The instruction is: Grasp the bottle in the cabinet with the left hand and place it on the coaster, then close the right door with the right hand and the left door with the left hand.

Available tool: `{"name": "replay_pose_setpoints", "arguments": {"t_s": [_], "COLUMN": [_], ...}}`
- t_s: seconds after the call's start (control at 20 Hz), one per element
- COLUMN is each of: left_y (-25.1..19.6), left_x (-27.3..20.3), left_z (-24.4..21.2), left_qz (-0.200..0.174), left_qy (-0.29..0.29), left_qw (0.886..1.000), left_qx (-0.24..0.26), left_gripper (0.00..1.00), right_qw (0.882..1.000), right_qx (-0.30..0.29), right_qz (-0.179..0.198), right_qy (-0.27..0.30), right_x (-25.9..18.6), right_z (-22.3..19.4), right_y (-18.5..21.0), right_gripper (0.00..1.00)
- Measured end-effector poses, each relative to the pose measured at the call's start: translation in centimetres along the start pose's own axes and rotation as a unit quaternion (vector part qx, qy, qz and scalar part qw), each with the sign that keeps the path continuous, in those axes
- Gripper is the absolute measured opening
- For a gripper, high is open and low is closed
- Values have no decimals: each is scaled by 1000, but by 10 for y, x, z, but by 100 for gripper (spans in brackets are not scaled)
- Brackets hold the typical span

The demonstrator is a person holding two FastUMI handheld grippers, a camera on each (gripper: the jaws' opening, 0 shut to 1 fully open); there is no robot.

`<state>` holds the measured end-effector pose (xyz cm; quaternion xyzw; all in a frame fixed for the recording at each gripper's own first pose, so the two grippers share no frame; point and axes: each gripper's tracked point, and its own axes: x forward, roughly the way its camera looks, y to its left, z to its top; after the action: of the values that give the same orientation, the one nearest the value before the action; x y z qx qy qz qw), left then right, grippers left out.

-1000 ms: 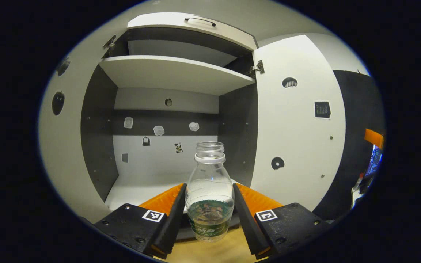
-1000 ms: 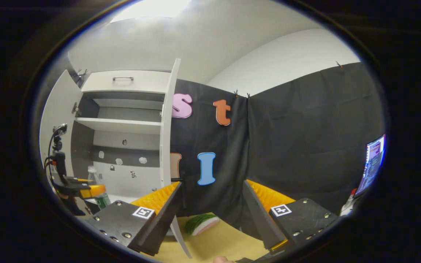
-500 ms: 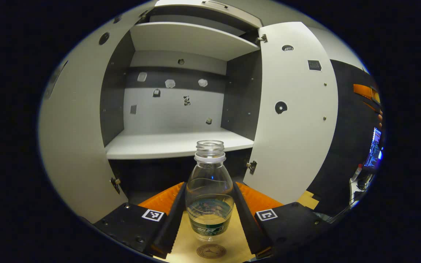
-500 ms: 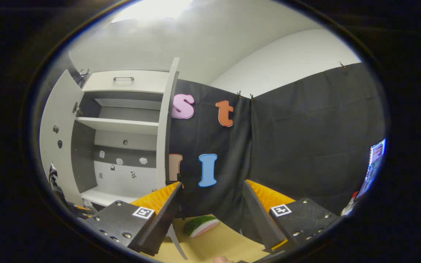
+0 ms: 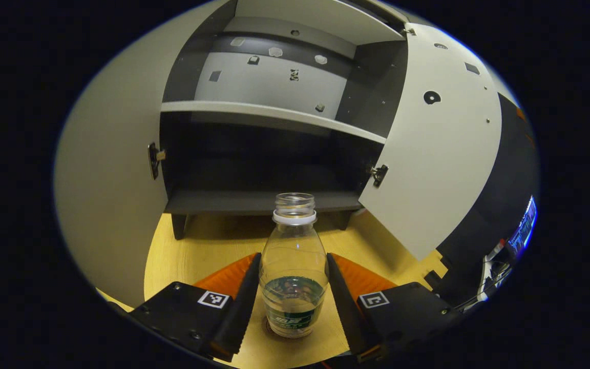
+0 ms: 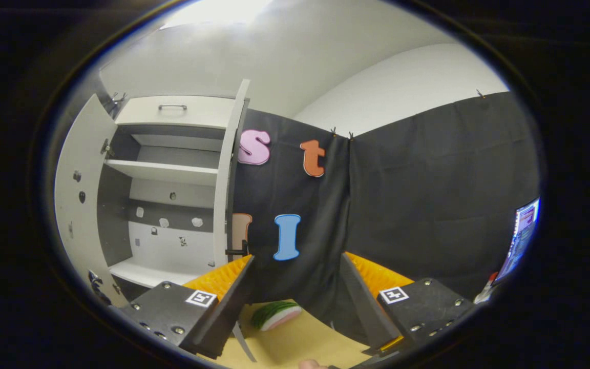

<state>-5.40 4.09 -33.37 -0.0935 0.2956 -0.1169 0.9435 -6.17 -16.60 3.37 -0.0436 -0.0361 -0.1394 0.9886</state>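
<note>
- The bottle stands upright between the fingers of your left gripper, which press on its lower body from both sides, so it is grasped.
- Its base sits on or just above the coaster, of which only a dark edge peeks out beneath; whether they touch, you cannot tell from here.
- The bottle has no cap, is clear, and carries a green label low down.
- Around it lies the yellow table, and beyond it the cabinet stands with both doors swung wide.
- Your right gripper holds nothing, its fingers spread apart over the table.
- Past them a green and pink slice-shaped thing lies on the table.
- The right door shows edge-on to their left.
</note>
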Motion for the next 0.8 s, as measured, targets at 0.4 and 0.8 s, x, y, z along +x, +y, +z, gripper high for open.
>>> {"name": "replay_pose_setpoints", "arguments": {"t_s": [0.4, 0.8], "left_y": [7, 1], "left_x": [14, 27], "left_z": [-29, -35], "left_qz": [10, 8], "left_qy": [8, -12], "left_qw": [1000, 999], "left_qx": [4, 32], "left_gripper": [77, 78], "right_qw": [1000, 999], "right_qx": [-5, -10], "right_qz": [-23, -34], "right_qy": [4, 15], "right_x": [-13, -22], "right_z": [2, 0], "right_y": [-14, -21], "right_gripper": [99, 100]}}
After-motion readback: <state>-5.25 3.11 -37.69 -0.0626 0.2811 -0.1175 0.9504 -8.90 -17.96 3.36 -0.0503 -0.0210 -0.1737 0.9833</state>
